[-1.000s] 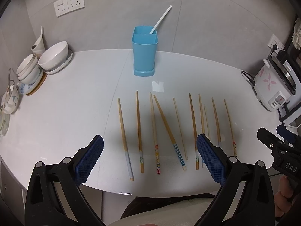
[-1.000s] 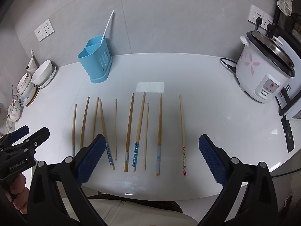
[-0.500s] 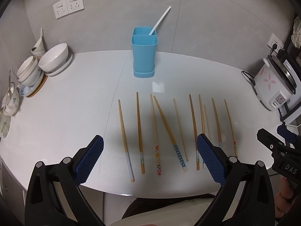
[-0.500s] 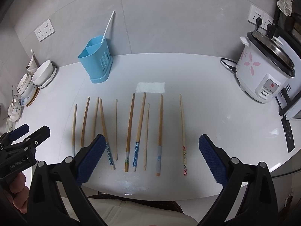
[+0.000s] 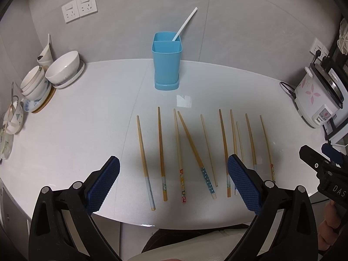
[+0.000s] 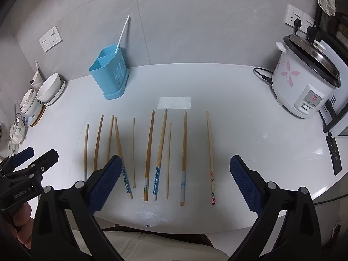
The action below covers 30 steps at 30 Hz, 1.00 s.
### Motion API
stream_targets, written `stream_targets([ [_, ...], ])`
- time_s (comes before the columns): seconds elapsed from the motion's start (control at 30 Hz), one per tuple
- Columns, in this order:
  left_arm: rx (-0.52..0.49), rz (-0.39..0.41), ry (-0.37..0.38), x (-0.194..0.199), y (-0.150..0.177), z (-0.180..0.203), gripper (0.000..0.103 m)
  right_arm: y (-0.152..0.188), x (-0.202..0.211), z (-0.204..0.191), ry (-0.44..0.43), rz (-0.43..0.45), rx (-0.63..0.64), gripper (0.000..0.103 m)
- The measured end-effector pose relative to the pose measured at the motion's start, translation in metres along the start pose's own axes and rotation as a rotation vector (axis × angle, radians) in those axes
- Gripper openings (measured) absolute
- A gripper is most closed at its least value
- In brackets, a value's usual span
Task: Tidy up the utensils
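Counter (image 5: 65, 130) first: it is big, white, smooth and a little shiny, so thin sticks can slide on it. At its right end stands a round white rice cooker (image 6: 304, 82) with pink flowers. At the left end we see stacked white bowls (image 5: 63, 69). Near the back wall stands our blue plastic holder (image 5: 167, 65), a tall box with two parts inside, and a white straw (image 5: 184, 24) leans out of the back part.

Our left gripper (image 5: 174, 182) and our right gripper (image 6: 174, 180) both hang over the near edge of the counter, each spread wide and holding nothing. Their blue pads look bumpy and rubbery.

Smallest are the chopsticks (image 6: 150, 154), lying flat in a row between us and the holder. They are wooden, long, thin and stiff, and some have painted ends. We think they are very light and may roll or slip. We would pinch one near its thick painted end.
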<state>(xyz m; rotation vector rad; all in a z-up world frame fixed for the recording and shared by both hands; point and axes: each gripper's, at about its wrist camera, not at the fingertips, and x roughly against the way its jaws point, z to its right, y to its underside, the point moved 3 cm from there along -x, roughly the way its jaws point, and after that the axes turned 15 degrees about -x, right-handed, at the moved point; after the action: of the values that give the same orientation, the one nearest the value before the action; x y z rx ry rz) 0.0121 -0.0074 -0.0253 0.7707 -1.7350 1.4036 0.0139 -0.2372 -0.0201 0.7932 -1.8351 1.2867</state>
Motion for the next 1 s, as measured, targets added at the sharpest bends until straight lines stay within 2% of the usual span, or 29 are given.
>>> stream_targets([
  [0.67, -0.017, 0.018, -0.007, 0.004, -0.003, 0.002, 0.097, 0.0, 0.002, -0.005, 0.007, 0.01, 0.015, 0.095],
  [1.0, -0.017, 0.002, 0.002, -0.005, -0.007, -0.003, 0.097, -0.005, -0.006, -0.016, 0.007, -0.003, 0.046, 0.095],
])
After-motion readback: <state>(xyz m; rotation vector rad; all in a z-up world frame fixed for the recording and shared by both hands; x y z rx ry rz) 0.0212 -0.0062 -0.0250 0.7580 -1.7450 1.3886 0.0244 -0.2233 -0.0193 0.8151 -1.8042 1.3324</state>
